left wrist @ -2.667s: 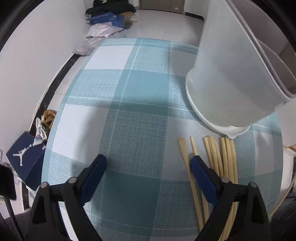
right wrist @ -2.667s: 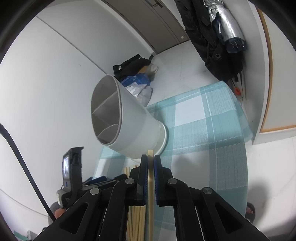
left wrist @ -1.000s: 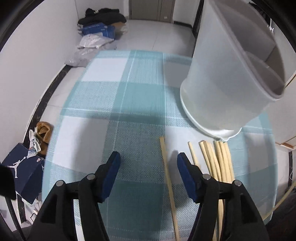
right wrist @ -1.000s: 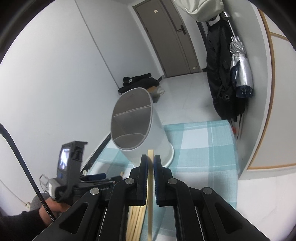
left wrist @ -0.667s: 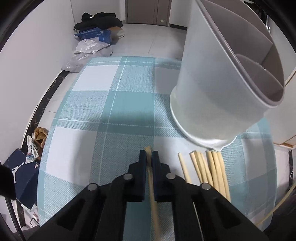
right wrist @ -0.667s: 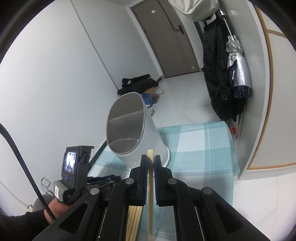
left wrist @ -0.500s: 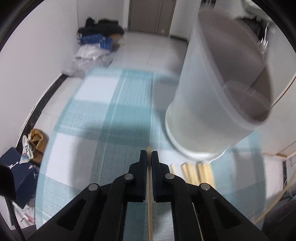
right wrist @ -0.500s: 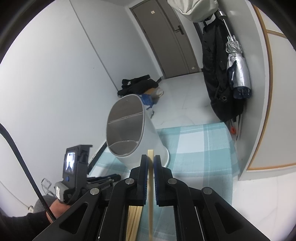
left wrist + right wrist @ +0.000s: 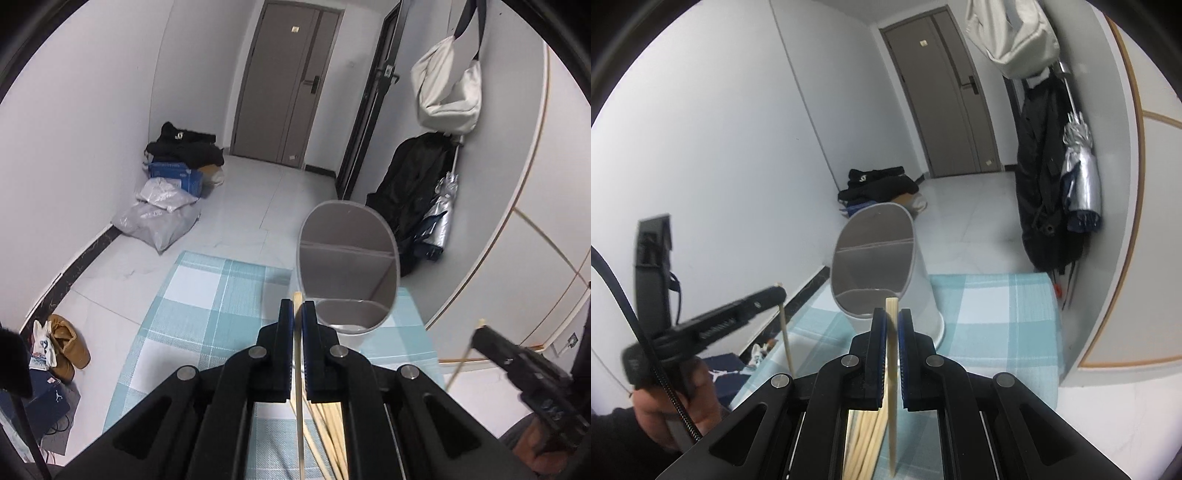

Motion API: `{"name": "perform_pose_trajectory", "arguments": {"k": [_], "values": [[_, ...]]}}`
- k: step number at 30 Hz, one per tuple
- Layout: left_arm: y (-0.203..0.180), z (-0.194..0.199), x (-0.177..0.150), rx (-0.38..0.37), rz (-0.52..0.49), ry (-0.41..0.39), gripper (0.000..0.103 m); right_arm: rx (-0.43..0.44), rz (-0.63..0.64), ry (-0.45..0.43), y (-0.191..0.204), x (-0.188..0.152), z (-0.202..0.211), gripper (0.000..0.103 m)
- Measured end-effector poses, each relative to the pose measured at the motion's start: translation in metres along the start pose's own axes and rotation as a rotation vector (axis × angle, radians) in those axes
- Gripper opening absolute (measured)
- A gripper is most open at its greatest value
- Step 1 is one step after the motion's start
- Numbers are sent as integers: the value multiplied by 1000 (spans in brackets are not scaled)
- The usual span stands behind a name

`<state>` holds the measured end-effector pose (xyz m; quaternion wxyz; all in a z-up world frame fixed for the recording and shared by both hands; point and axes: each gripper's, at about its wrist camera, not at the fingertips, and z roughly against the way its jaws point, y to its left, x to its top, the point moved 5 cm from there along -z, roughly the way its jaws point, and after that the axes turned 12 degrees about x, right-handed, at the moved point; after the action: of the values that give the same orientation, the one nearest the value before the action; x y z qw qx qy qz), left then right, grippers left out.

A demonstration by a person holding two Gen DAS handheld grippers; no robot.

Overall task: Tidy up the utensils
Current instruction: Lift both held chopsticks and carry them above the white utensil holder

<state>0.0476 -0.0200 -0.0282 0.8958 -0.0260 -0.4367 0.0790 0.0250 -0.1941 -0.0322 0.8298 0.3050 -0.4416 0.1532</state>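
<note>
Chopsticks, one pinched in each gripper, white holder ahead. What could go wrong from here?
1. Each thin wooden chopstick is pinched near its top, with a long free end below; it may pivot or slip between the fingers.
2. The tall white divided utensil holder looks light; a chopstick catching its rim may tip it.
3. The left gripper and right gripper are close together, so they may collide.

Two grippers [image 9: 297,314] [image 9: 893,325], one divided holder [image 9: 347,258], two held chopsticks [image 9: 298,387] [image 9: 892,369], several loose.
</note>
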Motion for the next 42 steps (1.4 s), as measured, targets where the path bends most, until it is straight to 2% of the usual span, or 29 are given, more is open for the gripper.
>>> {"name": "perform_pose_trajectory", "arguments": {"k": [7,12,17,23,33,37,42], "values": [[-8,14,7,-21,-39,-30,1,-5,29,-34,8,7,5,5],[-16,28,25,-49,-52,-60,1,6,38,-66,15,18,13,5],[-21,36,60,-75,-39,-108,1,28,21,-98,18,39,21,5],[-25,39,105,-81,-11,-191,1,60,20,-146,20,90,31,5],[-32,11,160,-74,-14,-313,1,95,91,-191,24,175,12,5],[-33,-9,169,-77,-25,-331,1,86,139,-199,19,198,-9,5],[-32,-36,172,-103,-43,-331,1,85,174,-197,6,212,-39,5]]}}
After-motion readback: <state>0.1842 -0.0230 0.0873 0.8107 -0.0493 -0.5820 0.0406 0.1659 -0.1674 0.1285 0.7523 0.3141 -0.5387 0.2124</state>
